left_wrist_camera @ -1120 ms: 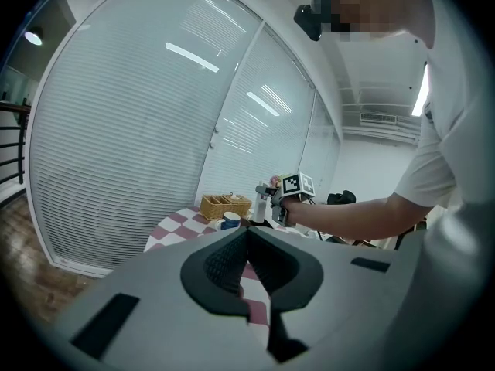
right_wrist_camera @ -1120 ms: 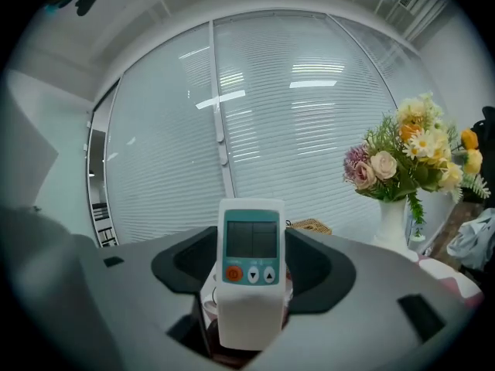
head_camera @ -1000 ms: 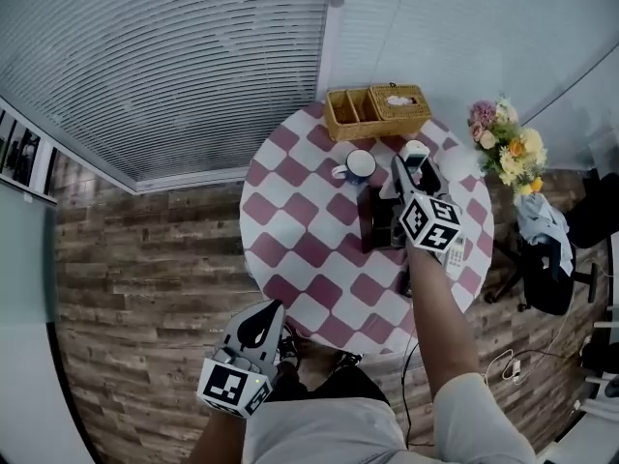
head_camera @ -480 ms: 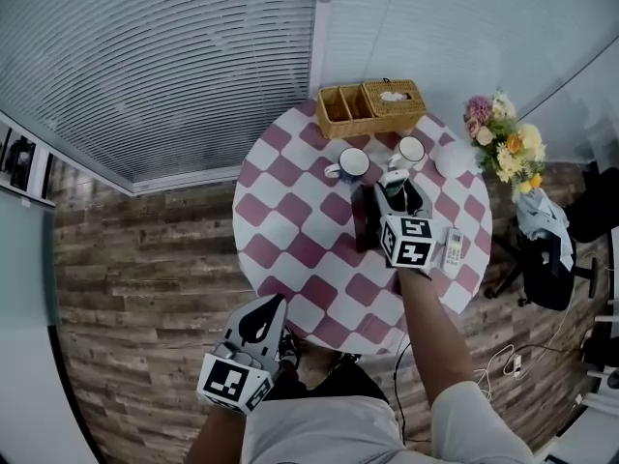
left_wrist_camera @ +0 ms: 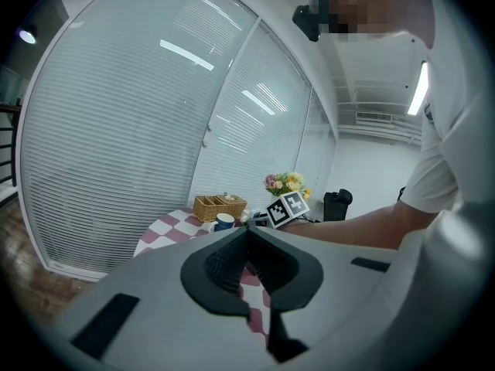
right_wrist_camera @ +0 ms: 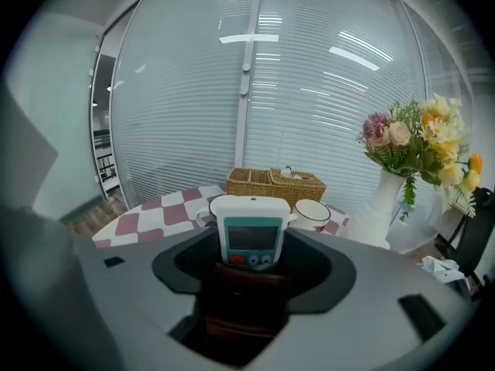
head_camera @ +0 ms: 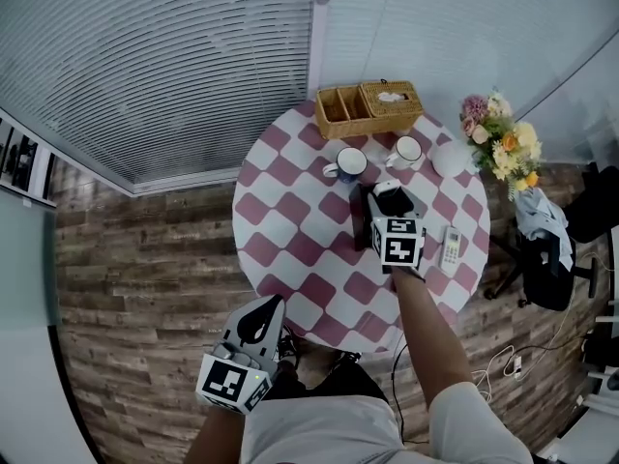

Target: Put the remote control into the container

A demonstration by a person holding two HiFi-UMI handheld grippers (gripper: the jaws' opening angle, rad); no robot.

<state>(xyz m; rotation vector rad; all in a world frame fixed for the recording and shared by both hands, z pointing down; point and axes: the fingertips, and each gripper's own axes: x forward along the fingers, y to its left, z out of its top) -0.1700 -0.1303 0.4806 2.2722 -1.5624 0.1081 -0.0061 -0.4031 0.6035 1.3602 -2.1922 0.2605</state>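
You are looking at a white plastic remote control (right_wrist_camera: pixel 251 234) showing a teal face and an orange button, against a dark brown box-shaped holder (right_wrist_camera: pixel 246 300). The round table (right_wrist_camera: pixel 147 219) is wearing maroon-and-white checks, the woven wicker basket (right_wrist_camera: pixel 274 182) is glowing tan, and pink and yellow flowers (right_wrist_camera: pixel 414 141) are brightening a white ceramic vase (right_wrist_camera: pixel 377 207).

Both my grippers share one build. The left gripper (head_camera: pixel 263 319) and the right gripper (head_camera: pixel 389 197) each have a pale grey moulded shell, with jaws lined in black ribbed pads (left_wrist_camera: pixel 223 263). Each carries a white marker cube (head_camera: pixel 398 244) printed with bold black squares. The person carrying them for me wears a white short-sleeved shirt (head_camera: pixel 466 421).
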